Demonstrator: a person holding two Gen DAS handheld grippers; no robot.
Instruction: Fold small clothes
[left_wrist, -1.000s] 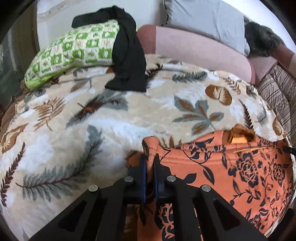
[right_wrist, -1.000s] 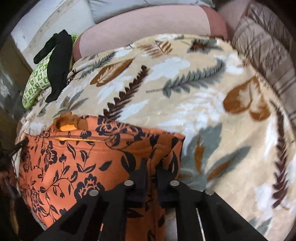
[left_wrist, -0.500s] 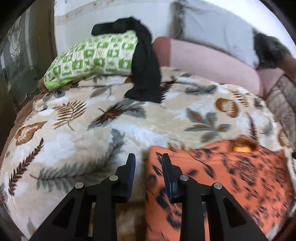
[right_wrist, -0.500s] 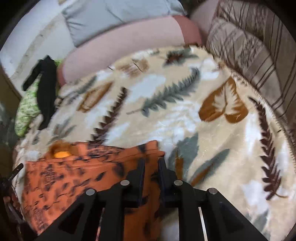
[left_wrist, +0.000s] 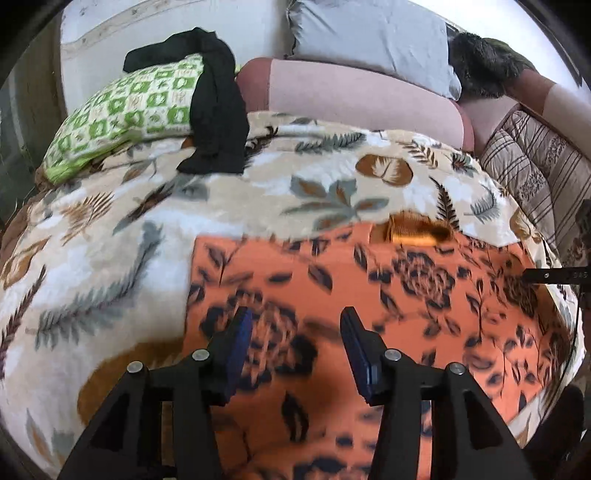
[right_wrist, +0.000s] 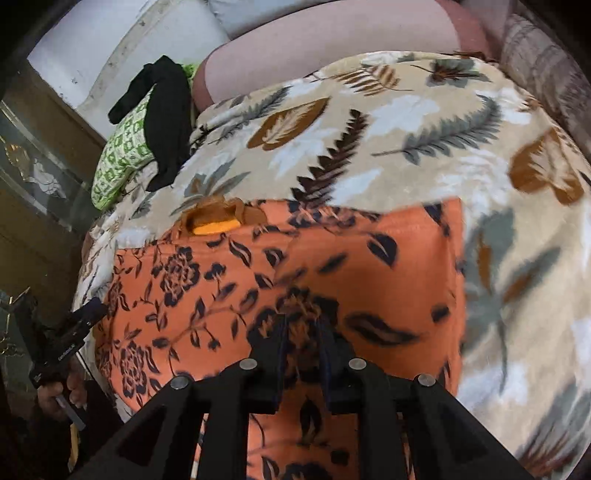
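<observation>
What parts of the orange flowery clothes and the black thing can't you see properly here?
- Orange garment, near edge: left wrist view, hidden behind the left tool.
- Its flower print: right wrist view, blurred around the right tool.
- Black cloth on the green pillow: bunched up, so its kind is unclear.

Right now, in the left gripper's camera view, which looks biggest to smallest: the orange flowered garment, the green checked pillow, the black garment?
1. orange flowered garment, though it lies nearest the camera
2. green checked pillow
3. black garment, draped over that pillow

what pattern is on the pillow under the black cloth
A green and white checked print on the pillow, with the black cloth draped over one end; clearest in the left wrist view.
</observation>
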